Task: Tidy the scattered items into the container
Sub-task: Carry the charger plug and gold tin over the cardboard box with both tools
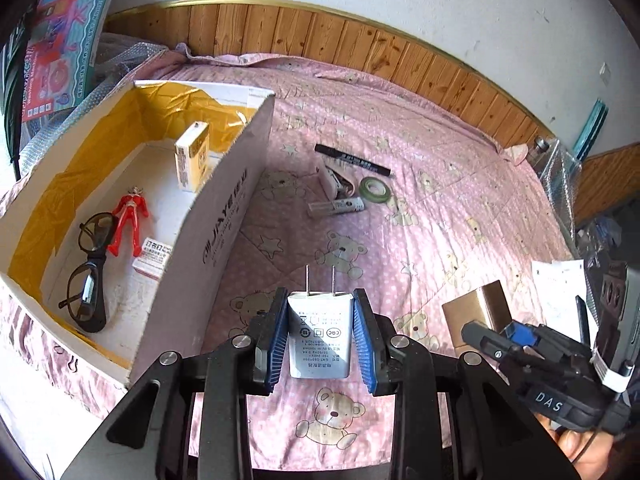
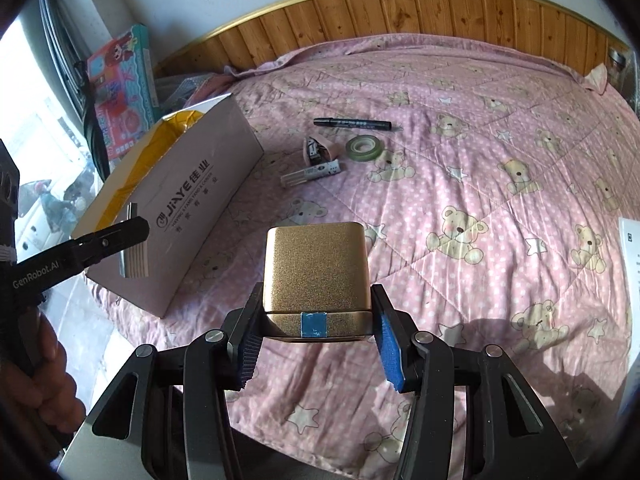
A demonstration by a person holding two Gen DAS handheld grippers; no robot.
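I see a smooth white plastic charger between ribbed blue pads, a gold box with a grainy metallic sheen, a matt cardboard carton lined with glossy yellow tape, a quilted cloth bedspread, and a varnished wood headboard.

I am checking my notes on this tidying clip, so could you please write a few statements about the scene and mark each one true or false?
1. The left gripper holds a white charger plug. True.
2. The right gripper is open with nothing in it. False: it is shut on a gold box.
3. The black glasses lie on the quilt. False: they lie inside the cardboard box, beside a red figure.
4. A black marker and a green tape roll lie on the pink quilt. True.
5. The charger's prongs point toward the camera. False: they point away.
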